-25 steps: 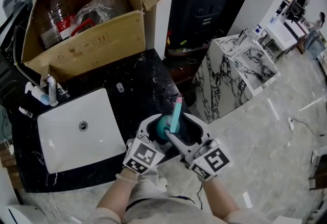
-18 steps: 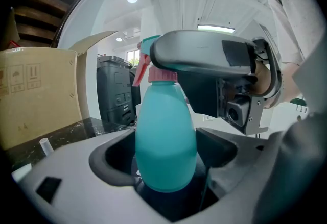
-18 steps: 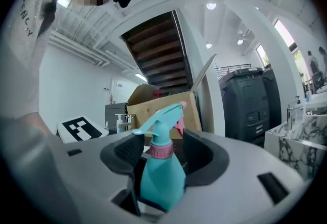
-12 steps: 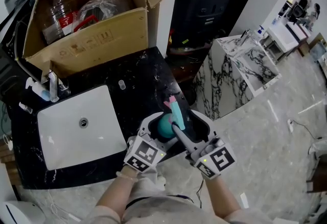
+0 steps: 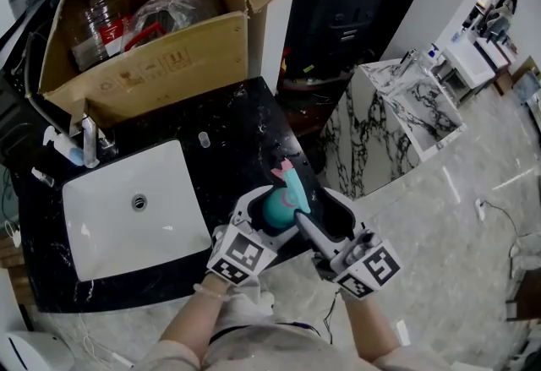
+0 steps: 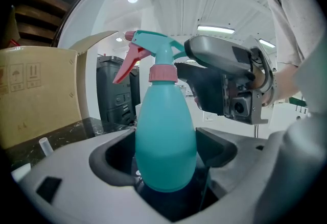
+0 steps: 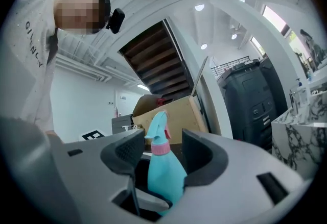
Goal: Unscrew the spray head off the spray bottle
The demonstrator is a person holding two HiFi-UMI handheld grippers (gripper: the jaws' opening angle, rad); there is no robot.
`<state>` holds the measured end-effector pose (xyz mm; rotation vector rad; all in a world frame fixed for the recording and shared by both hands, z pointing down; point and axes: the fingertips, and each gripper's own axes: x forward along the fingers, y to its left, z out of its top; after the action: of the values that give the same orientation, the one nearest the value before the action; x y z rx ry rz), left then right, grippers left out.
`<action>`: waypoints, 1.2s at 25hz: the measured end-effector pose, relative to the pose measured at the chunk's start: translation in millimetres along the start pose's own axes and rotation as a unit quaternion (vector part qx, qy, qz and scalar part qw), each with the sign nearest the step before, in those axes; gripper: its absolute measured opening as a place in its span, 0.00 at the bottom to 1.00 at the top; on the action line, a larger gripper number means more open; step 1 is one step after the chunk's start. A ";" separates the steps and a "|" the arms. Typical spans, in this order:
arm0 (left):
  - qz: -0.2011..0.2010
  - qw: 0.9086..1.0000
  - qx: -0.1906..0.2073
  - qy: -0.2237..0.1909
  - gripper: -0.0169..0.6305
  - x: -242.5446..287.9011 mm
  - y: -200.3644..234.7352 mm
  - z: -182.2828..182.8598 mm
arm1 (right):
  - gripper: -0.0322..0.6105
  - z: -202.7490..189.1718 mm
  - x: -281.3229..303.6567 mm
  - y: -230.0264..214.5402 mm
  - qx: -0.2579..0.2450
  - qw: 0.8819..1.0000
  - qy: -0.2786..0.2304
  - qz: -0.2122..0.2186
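A teal spray bottle [image 5: 275,209] with a pink collar and pink trigger stands upright over the counter's front edge. My left gripper [image 5: 258,224] is shut on its lower body [image 6: 166,146]. The teal spray head [image 5: 292,183] sits on top, nozzle pointing away from me. My right gripper [image 5: 308,213] reaches in from the lower right. Its jaws stand wide on either side of the bottle's upper part [image 7: 166,172], with a gap at the left pad [image 7: 125,151]. In the left gripper view, the right gripper [image 6: 230,85] shows just behind the head [image 6: 153,52].
An open cardboard box [image 5: 152,65] with plastic bottles stands at the back of the black marble counter [image 5: 241,120]. A white sink [image 5: 101,242] with a faucet [image 5: 89,141] lies to the left. A small vial [image 5: 203,139] rests on the counter. A marble-patterned plinth [image 5: 397,116] stands to the right.
My right gripper has swung out toward the lower right while staying around the bottle. The spray head has tilted and turned slightly to the left. The left gripper has kept its hold.
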<state>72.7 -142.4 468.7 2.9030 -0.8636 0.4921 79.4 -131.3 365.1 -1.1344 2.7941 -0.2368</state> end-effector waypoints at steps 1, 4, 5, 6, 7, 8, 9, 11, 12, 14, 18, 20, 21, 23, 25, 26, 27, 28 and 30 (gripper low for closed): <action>0.000 1.000 -0.001 0.000 0.60 0.1 0.2 -0.1 | 0.41 1.7 -0.3 -1.9 0.000 1.000 -0.002 -0.004; -0.001 1.000 -0.002 -0.001 0.60 0.3 0.2 -0.6 | 0.41 2.6 -2.7 -9.1 0.001 1.000 -0.004 -0.013; -0.001 1.000 -0.001 -0.001 0.60 0.3 0.0 -0.8 | 0.41 2.5 -4.0 -12.3 0.004 1.000 -0.005 -0.018; -0.002 1.000 -0.001 -0.001 0.60 0.3 -0.2 -1.1 | 0.41 2.3 -4.8 -15.7 0.008 1.000 -0.006 -0.021; -0.002 1.000 -0.001 -0.001 0.60 0.2 -0.1 -1.2 | 0.41 2.0 -5.0 -19.0 0.010 1.000 -0.006 -0.024; -0.002 1.000 -0.001 -0.001 0.60 0.0 0.3 -1.2 | 0.41 1.8 -4.3 -22.1 0.010 1.000 -0.005 -0.025; -0.001 1.000 -0.001 -0.001 0.60 -0.1 0.6 -1.2 | 0.41 1.9 -3.3 -24.7 0.009 1.000 -0.003 -0.025; -0.001 1.000 -0.001 -0.001 0.60 -0.3 0.6 -1.2 | 0.41 2.7 -1.2 -28.7 0.004 1.000 0.001 -0.025; -0.001 1.000 -0.001 -0.001 0.60 -0.4 0.5 -1.2 | 0.41 3.1 -0.2 -30.6 0.002 1.000 0.002 -0.026; -0.002 1.000 0.000 -0.001 0.59 -0.5 0.5 -1.2 | 0.40 3.7 2.8 -34.1 -0.003 1.000 0.006 -0.028; -0.002 1.000 -0.002 -0.001 0.59 -1.2 0.6 -1.2 | 0.38 5.1 13.0 -37.4 -0.012 1.000 0.013 -0.026; -0.002 1.000 -0.003 0.000 0.59 -1.5 1.3 -1.3 | 0.38 5.8 19.0 -38.0 -0.014 0.999 0.016 -0.024; -0.002 1.000 -0.003 0.000 0.59 -1.7 1.6 -1.5 | 0.37 6.0 21.7 -37.8 -0.014 1.000 0.018 -0.021; -0.001 1.000 -0.004 -0.001 0.59 -1.8 1.8 -1.4 | 0.36 5.8 23.5 -37.1 -0.012 1.000 0.021 -0.017; 0.000 1.000 -0.005 -0.002 0.59 -1.8 1.5 -1.4 | 0.35 6.1 18.3 -38.7 -0.002 1.000 0.018 -0.020; 0.000 1.000 -0.005 -0.002 0.59 -1.9 1.4 -1.5 | 0.34 7.5 13.3 -40.3 0.009 1.000 0.011 -0.024; -0.001 1.000 -0.005 -0.002 0.59 -1.9 1.2 -1.4 | 0.34 10.0 7.3 -41.4 0.023 0.999 0.000 -0.027; -0.001 1.000 -0.005 -0.002 0.59 -1.9 1.1 -1.4 | 0.34 13.8 0.6 -41.1 0.038 0.999 -0.013 -0.028; -0.001 1.000 -0.006 -0.003 0.59 -2.0 0.9 -1.6 | 0.34 23.0 -12.4 -32.6 0.058 0.997 -0.040 -0.019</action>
<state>70.2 -141.8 469.5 2.8957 -0.8601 0.4767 114.3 -148.0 349.3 -1.1443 2.6539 -0.3434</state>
